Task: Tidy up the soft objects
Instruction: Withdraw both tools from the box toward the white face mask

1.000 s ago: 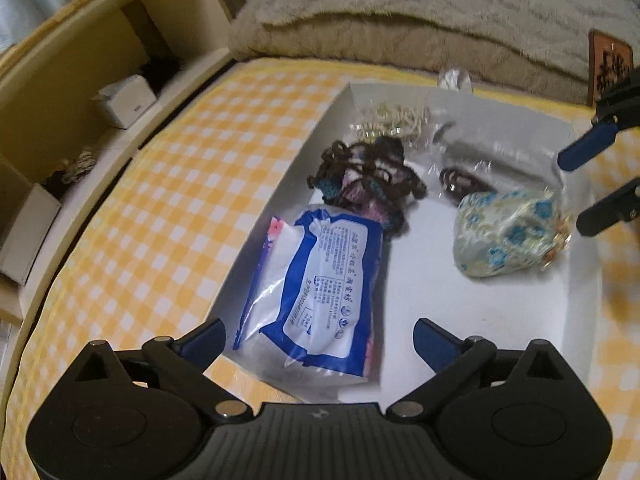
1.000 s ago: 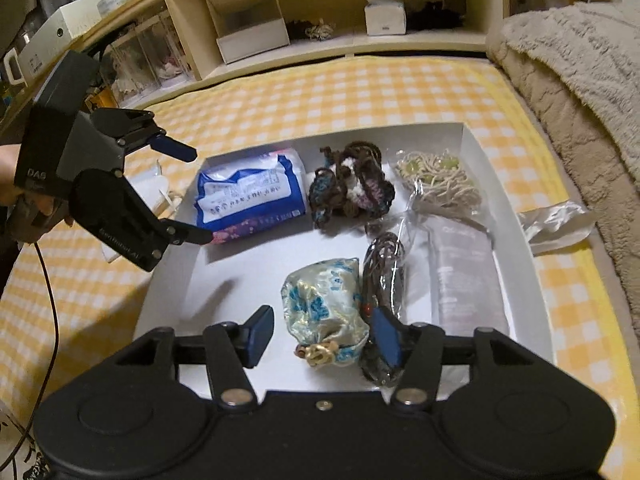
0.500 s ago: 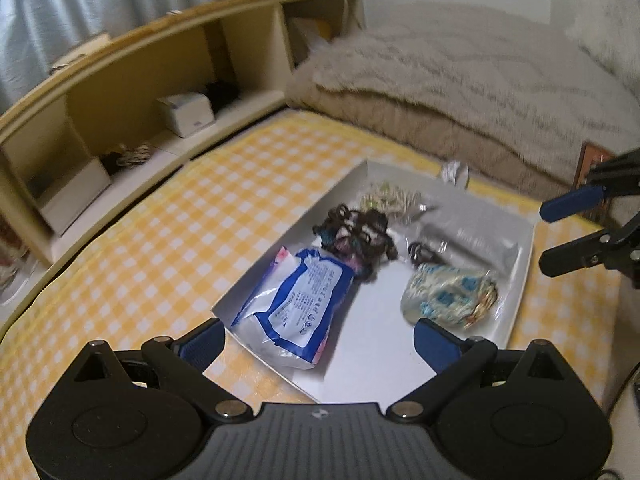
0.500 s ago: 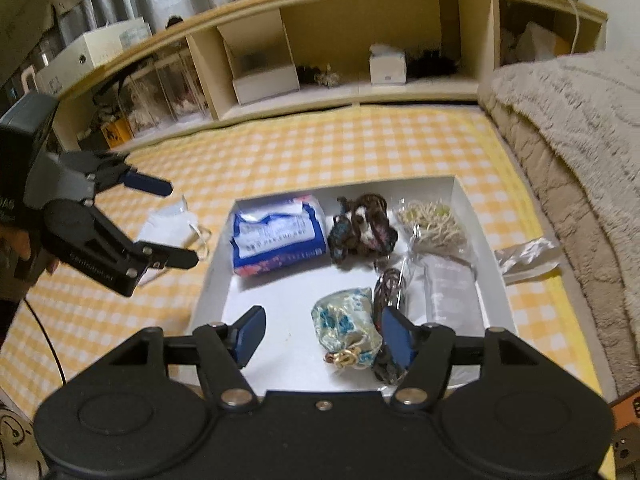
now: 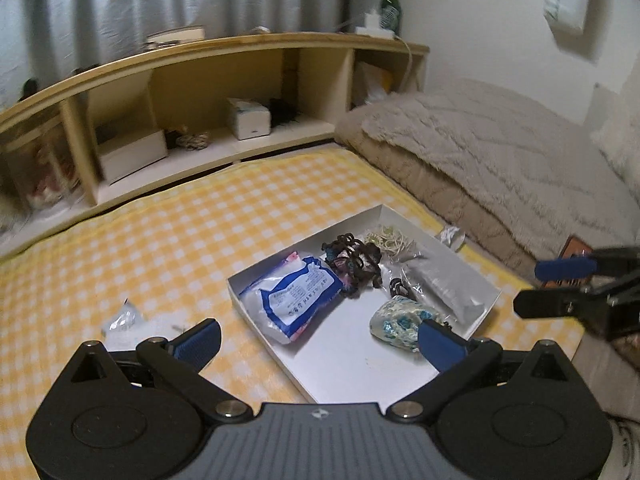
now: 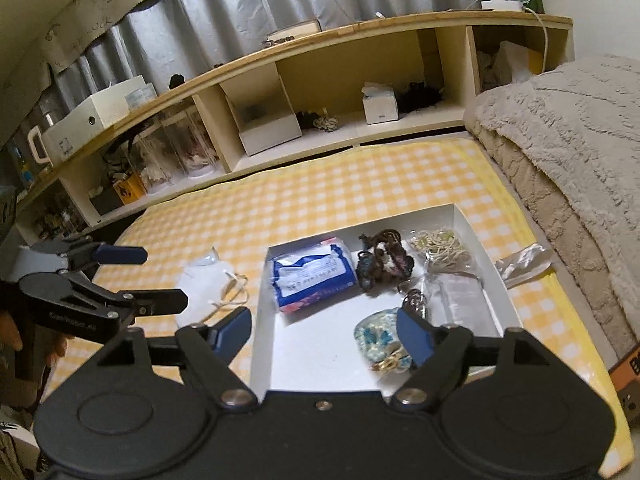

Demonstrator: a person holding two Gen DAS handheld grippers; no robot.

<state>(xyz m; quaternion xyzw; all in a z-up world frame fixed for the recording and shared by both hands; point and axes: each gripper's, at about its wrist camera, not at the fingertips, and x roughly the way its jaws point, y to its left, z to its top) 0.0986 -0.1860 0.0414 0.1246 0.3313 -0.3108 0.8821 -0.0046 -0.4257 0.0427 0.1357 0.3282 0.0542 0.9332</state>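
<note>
A white shallow tray lies on the yellow checked sheet. It holds a blue-white packet, dark scrunchies, a floral pouch, a bag of rubber bands and a clear packet. A white face mask lies on the sheet left of the tray. My left gripper hangs open and empty above the tray's near-left side. My right gripper is above the near edge, jaws opening, nothing between them.
A crumpled plastic wrapper sits just outside the tray's right wall. A thick beige blanket is piled on the right. A wooden shelf unit with boxes runs along the back.
Both grippers have risen and drawn back from the tray, so it looks smaller and the shelf shows. The right jaws have spread wider off the floral pouch. The left gripper has rolled.
</note>
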